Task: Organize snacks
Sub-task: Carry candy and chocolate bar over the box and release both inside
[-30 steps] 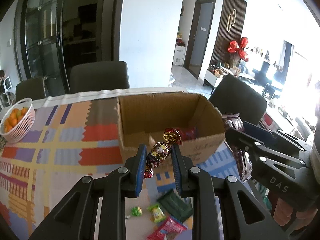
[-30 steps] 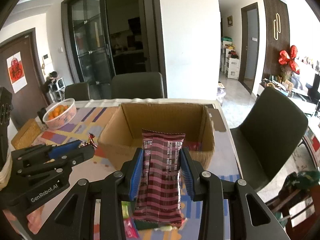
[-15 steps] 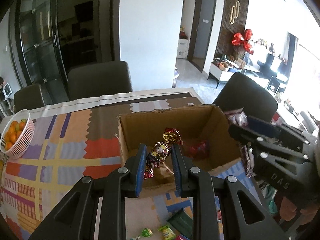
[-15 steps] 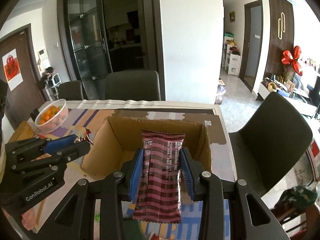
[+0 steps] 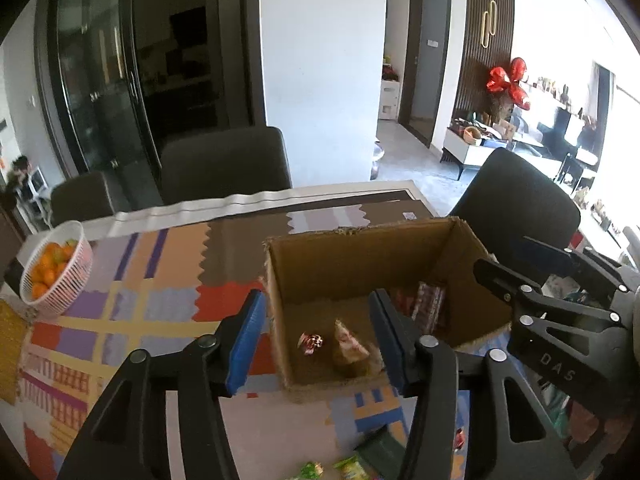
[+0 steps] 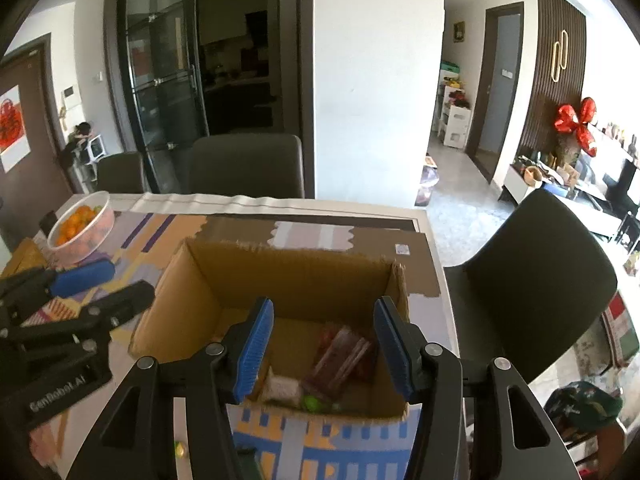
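While both sets of jaws are opening empty over cardboard box [image 5: 360, 252] | left gripper [image 5: 318, 338], right gripper [image 6: 323, 344] released | lift clear of rim before next snack.

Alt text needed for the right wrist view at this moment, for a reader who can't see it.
The right gripper, jaws opening and empty, hangs over an open cardboard box with a maroon striped snack packet and other wrapped snacks lying inside. The left gripper sits at the left above the patterned tablecloth, with a basket of oranges beyond.
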{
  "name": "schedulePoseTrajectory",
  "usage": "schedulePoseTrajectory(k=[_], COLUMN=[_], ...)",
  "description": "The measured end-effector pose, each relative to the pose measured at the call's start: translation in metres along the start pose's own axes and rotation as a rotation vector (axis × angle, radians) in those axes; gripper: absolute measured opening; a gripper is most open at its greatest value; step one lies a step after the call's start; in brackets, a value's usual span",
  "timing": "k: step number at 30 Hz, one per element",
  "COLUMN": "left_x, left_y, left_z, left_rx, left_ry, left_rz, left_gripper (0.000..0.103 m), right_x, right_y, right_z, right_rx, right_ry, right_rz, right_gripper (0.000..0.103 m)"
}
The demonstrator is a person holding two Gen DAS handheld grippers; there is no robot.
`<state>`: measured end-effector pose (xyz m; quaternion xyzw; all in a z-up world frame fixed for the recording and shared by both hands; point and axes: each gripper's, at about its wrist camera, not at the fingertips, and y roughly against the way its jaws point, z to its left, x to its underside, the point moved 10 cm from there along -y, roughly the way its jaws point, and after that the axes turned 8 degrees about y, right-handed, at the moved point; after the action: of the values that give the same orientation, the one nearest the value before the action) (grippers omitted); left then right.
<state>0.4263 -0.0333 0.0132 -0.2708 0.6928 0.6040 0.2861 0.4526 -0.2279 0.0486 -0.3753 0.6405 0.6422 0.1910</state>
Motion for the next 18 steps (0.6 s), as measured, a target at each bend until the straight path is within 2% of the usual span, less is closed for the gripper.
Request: schedulePoseTrajectory(k=[12,18], left_x=[0.05,0.084], left_y=[0.058,0.073], left_z=[-0.009,-0.013], left_rx=[0.035,0.048], left_ry=[-0.048,-0.08], left_rz=[-0.067,-0.062], left_gripper=[0.063,0.066], right_x=[0.044,0.073], right_y=[0.053,0.07], right_z=[0.015,0.022], right_rx=[-0.032,-0.029], right_ry=[0.008,-0.002], right_rz=[-0.055,-0.07], right_gripper=[0.056,0.056])
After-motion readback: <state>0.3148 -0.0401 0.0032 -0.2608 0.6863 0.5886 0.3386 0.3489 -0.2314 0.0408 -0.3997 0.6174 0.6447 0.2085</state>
